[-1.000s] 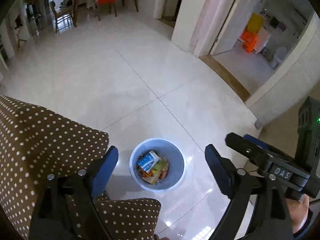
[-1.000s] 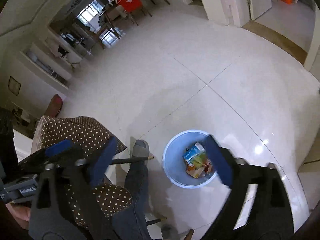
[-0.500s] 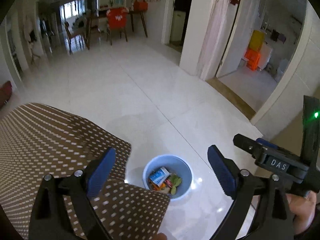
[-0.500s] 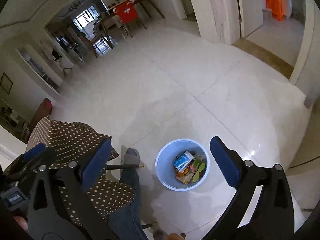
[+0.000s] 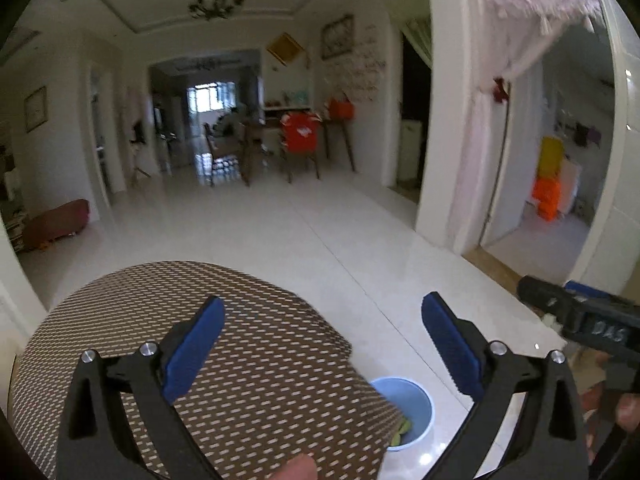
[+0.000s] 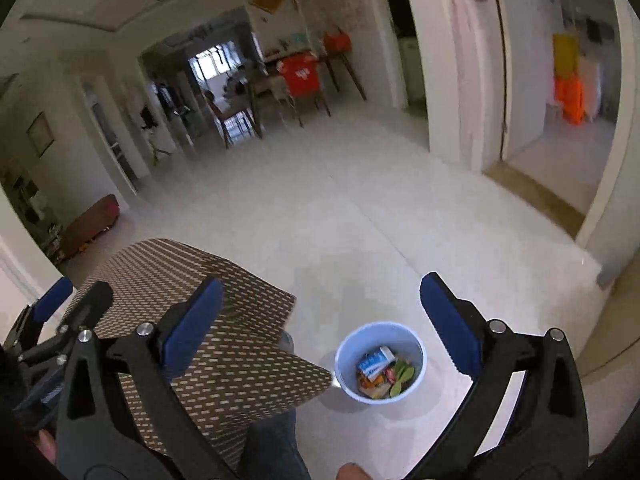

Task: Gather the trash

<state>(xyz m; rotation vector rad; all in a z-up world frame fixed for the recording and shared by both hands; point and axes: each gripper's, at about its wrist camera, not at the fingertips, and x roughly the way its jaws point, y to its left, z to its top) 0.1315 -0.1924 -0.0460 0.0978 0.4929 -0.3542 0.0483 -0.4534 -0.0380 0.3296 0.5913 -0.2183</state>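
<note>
1. The round pale-blue plastic waste bin [image 6: 380, 362] stands on the glossy white tiled floor [image 6: 360, 208], just beside the brown cloth with small white dots [image 6: 224, 344] that covers the seat in front of us. We judge it stands there so rubbish can be dropped straight down from the seat.
2. The collected trash lies inside the bin: a blue-and-white carton [image 6: 375, 361], green scraps [image 6: 402, 372] and orange wrappers [image 6: 370, 384]. From our left-wrist view the cloth hides most of the bin, leaving only its far rim [image 5: 412, 390].
3. Our left gripper [image 5: 320, 344] has just been opening; its blue-padded jaws stand wide apart with nothing between them.
4. Our right gripper [image 6: 320, 322] is also spread wide and holds nothing; the bin sits low between its fingers, well below.
5. Both grippers point forward and moderately downward, side by side, looking across the room toward the distant dining table with red-covered chairs [image 6: 298, 74].
6. With all visible rubbish binned, we judge the collecting nearly or fully done.
</note>
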